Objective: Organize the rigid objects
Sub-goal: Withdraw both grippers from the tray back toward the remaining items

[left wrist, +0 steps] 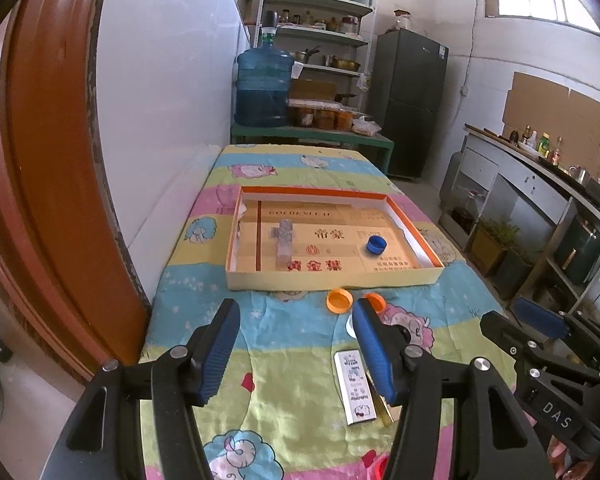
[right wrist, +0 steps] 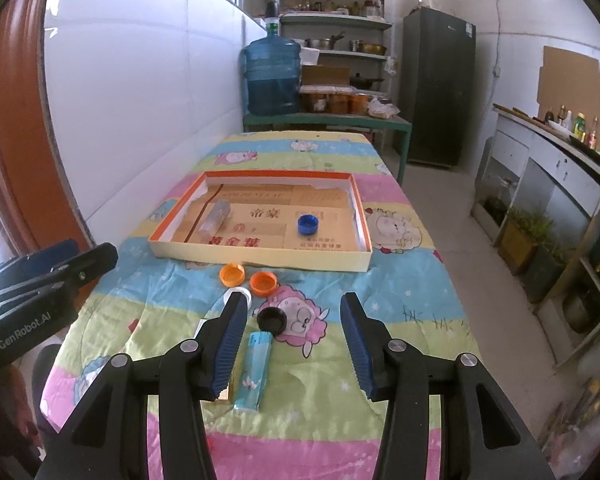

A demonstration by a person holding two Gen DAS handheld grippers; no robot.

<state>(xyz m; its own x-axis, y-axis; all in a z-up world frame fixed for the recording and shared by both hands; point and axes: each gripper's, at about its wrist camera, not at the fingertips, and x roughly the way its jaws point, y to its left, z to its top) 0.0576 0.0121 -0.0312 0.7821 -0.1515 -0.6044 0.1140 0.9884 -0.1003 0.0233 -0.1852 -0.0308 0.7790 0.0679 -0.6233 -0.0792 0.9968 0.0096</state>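
- Left gripper (left wrist: 296, 354) with blue ribbed pads stands wide apart and empty above the cartoon-print tablecloth (left wrist: 300, 432); right gripper (right wrist: 294, 346) is likewise parted, nothing between its pads
- Only the left view shows a flat white printed lighter (left wrist: 354, 387) beside its right pad; only the right view shows a pale blue flowered lighter (right wrist: 255, 370) lying between its pads, a black bottle cap (right wrist: 272, 319) just beyond that, and a white ring-shaped cap (right wrist: 239, 292) partly hidden by the left pad
- Two orange plastic caps (right wrist: 233, 273) lie side by side near the tray's front wall; the left view hides part of one
- Shallow orange-rimmed cardboard tray (right wrist: 260, 258) holds a blue bottle cap (right wrist: 308, 224) at right and a clear plastic vial (right wrist: 216, 218) at left, well apart
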